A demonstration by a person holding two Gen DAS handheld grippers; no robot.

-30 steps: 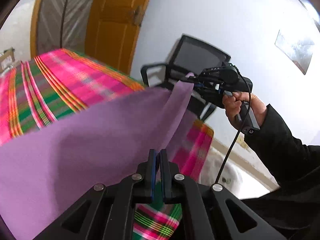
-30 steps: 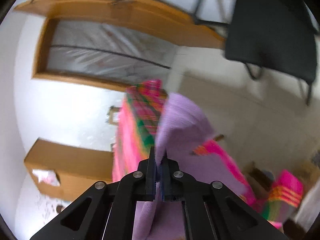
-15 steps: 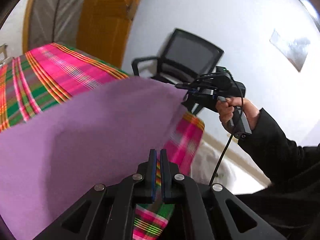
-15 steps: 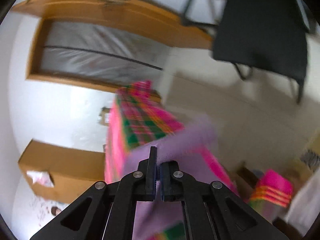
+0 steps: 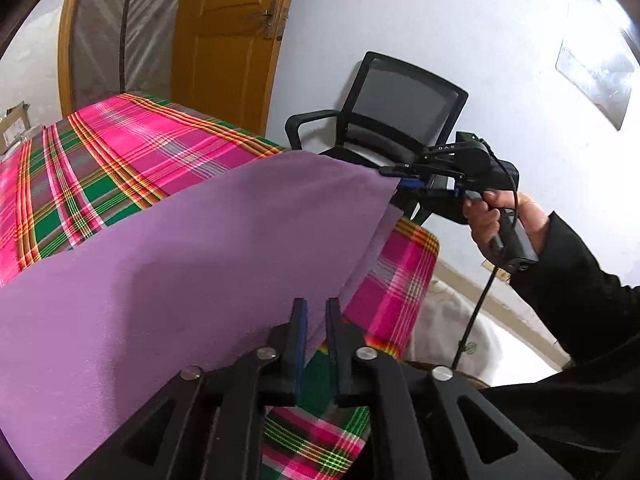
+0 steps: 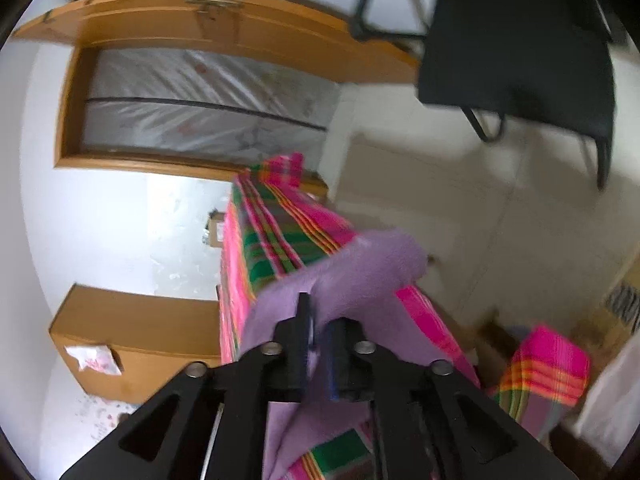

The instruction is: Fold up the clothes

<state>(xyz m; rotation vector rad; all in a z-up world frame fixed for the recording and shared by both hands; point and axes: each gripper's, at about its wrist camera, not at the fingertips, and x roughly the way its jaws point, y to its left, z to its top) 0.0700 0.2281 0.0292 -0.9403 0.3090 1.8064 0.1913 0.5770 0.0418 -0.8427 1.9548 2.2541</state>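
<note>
Holding a purple cloth (image 5: 180, 256) stretched in the air above a desk (image 5: 132, 160) covered in pink and green plaid, a person gripped one corner in each tool. The left tool (image 5: 316, 312) stood narrow, its fingers pinching the cloth's near corner over the desk's near right corner. The right tool (image 5: 400, 174), held in a hand (image 5: 504, 216) with a dark sleeve, clamped the far corner beyond the desk's right edge, near a black chair (image 5: 392, 116).

The cloth could have slipped from either pinch, since each tool held only a thin corner and the span between them was taut; a sharp tug would probably have pulled one corner free. Lowering the corners unevenly would likely have laid the cloth askew or creased it.

The left wrist view showed the whole spread sheet and both tools at once. The right wrist view showed, close up, the cloth (image 6: 352, 276) bunched between the right tool (image 6: 318, 320) fingers, and the floor beside the desk (image 6: 276, 232), which the other view hid.
</note>
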